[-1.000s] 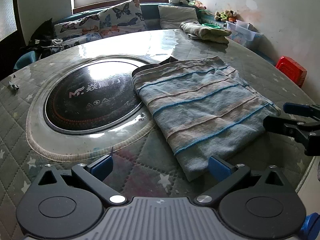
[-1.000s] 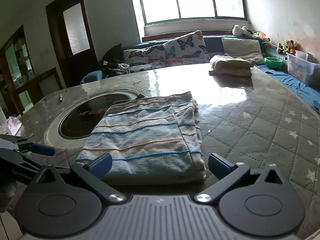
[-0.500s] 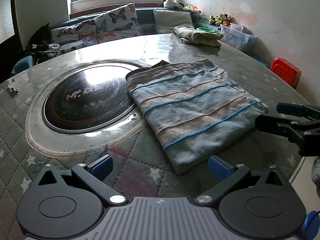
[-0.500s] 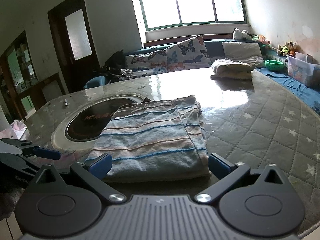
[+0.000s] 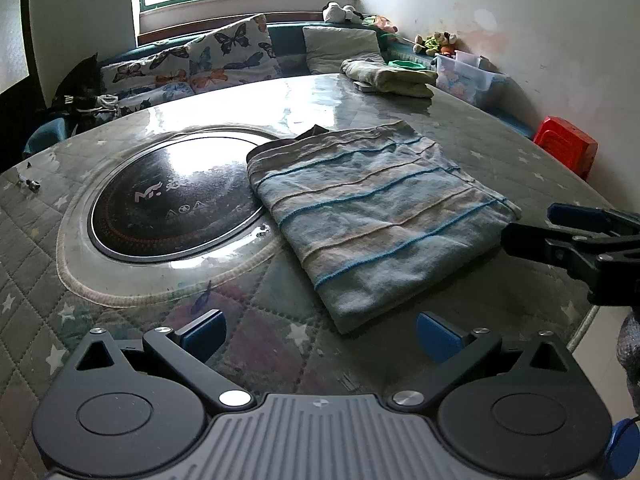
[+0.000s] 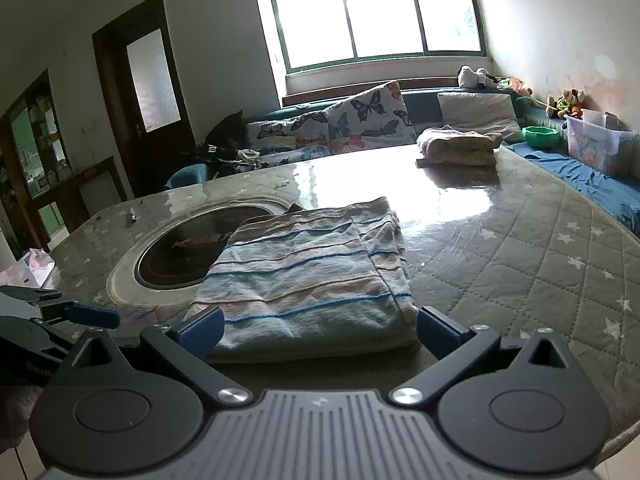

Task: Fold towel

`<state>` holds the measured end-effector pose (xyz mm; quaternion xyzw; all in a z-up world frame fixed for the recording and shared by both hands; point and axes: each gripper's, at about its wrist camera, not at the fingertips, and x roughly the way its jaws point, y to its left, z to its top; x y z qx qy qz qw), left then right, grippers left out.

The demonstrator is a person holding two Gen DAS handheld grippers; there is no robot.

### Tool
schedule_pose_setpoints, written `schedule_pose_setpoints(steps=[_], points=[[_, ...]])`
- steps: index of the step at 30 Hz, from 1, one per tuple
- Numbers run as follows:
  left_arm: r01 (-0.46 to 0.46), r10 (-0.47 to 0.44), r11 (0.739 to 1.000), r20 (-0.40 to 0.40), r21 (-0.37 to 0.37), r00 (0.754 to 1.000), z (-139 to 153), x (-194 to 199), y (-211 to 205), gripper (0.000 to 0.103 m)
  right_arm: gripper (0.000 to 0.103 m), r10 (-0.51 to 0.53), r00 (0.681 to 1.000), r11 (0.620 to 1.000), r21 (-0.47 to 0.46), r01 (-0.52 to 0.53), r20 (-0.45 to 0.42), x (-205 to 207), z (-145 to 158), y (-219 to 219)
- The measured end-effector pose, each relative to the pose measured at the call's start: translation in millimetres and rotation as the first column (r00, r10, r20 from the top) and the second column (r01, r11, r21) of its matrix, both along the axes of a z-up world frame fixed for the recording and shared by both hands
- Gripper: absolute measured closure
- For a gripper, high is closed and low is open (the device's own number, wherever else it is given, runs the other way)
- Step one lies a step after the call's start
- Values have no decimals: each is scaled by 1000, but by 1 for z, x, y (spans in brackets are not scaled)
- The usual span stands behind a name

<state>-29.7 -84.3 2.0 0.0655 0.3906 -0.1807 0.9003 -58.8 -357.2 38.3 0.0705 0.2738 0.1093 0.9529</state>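
While spread wide and gripping nothing, left gripper [image 5: 320, 332] and right gripper [image 6: 320, 330] hover off the table [image 5: 500, 128] near edge; towel [image 5: 372, 216] lies folded in layers just ahead, nearer the right gripper, long axis running away.

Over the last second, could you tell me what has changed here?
Both grippers, the left gripper and the right gripper, drew back from the towel, jaws open and empty. Nothing was gripped or released. The towel stayed folded on the table.
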Motion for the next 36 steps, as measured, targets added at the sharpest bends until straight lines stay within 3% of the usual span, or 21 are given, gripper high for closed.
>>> schedule_pose_setpoints(steps=[36], points=[[12,-12,999,-3,34,1000,-3,-13,-9,0,0,7,1000,1000,17,-7,12,-11,0,4]])
